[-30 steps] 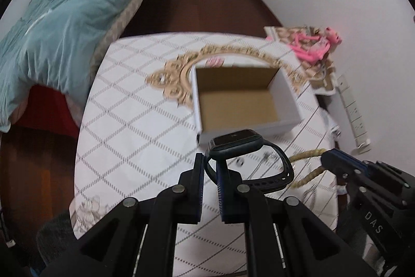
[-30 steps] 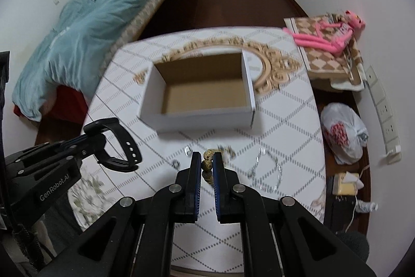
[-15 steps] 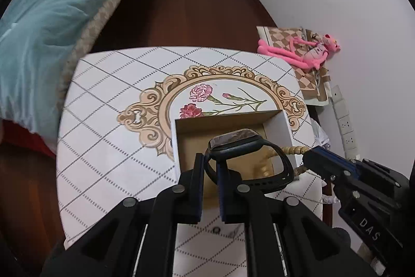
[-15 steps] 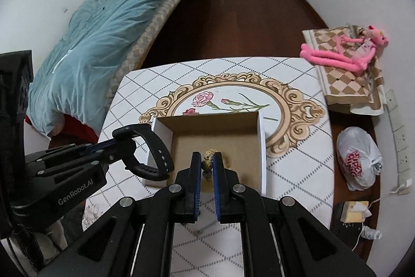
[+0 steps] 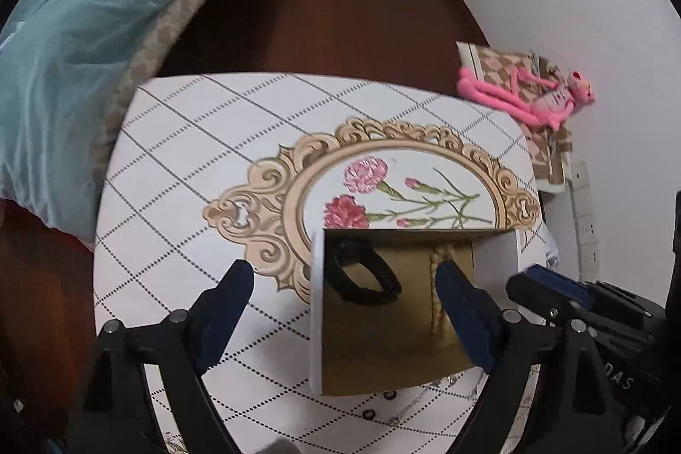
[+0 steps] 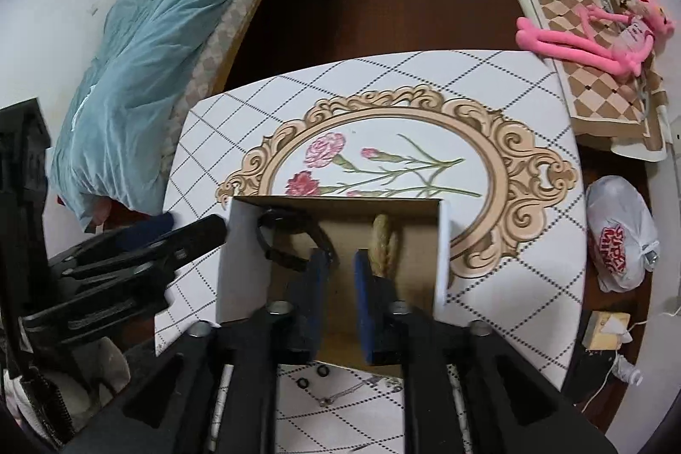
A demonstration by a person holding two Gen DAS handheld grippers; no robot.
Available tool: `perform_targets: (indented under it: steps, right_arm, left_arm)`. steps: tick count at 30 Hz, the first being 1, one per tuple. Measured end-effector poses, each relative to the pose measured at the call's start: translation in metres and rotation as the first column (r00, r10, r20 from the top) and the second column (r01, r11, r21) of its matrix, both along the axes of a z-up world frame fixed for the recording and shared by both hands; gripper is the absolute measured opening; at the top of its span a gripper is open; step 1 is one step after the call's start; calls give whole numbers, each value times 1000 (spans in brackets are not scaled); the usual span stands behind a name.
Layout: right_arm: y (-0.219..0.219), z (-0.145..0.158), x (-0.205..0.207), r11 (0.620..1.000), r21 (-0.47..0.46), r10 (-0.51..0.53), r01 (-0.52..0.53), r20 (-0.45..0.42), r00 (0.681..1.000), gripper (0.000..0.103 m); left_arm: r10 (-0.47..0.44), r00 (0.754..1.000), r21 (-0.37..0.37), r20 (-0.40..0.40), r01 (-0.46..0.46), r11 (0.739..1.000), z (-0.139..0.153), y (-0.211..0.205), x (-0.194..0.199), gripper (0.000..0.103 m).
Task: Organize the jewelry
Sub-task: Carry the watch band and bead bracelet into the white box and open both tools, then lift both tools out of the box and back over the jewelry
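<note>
Since half a second ago both of my grippers have let go: the watch and the beaded strand that were pinched between the fingers now lie loose inside the box.

I go from large to small. The white table with the black diamond grid and gilt floral medallion [image 5: 178, 173] fills both views. On it sits the open white cardboard box with a brown interior [image 5: 316, 305], its far wall just at the lower edge of the medallion. My left gripper [image 5: 344, 284] hangs over the box's left wall with its blue-padded fingers spread wide, one finger outside the box over the tablecloth, the other above the box floor; nothing is between them. My right gripper [image 6: 340, 275] is over the near half of the box, its fingers parted with a clear gap and holding nothing.

The black smartwatch with its looped strap [image 5: 361, 275] rests in the far left corner of the box, between my left gripper's fingers but below them and apart from both. From the right wrist view it [image 6: 289, 241] lies just left of the left finger. The tan beaded bracelet strand [image 5: 438, 284] stretches along the box floor toward the far wall, just beside the inner edge of the left gripper's right finger; in the right wrist view it [image 6: 383, 241] runs forward from just beyond the right finger's tip.

On the cloth in front of the box lie small dark rings [image 6: 313, 376] and a thin silver chain [image 6: 340, 396].
</note>
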State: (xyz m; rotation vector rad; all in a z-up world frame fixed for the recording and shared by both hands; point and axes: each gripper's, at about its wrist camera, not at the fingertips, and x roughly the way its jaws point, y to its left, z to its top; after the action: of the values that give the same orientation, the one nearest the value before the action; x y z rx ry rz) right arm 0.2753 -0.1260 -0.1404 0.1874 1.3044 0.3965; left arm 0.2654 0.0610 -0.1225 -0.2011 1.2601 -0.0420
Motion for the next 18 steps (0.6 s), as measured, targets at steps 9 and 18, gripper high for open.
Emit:
perform_targets:
  steps: [9, 18]
  right_arm:
    - [-7, -7, -31, 962, -268, -26, 51, 93, 995, 95]
    - [-11, -29, -57, 948, -310, -51, 76, 89, 995, 95]
  left_arm:
    - [26, 997, 155, 72, -37, 987, -8, -2, -30, 103]
    - [31, 997, 180, 75, -44, 983, -20, -10, -57, 103]
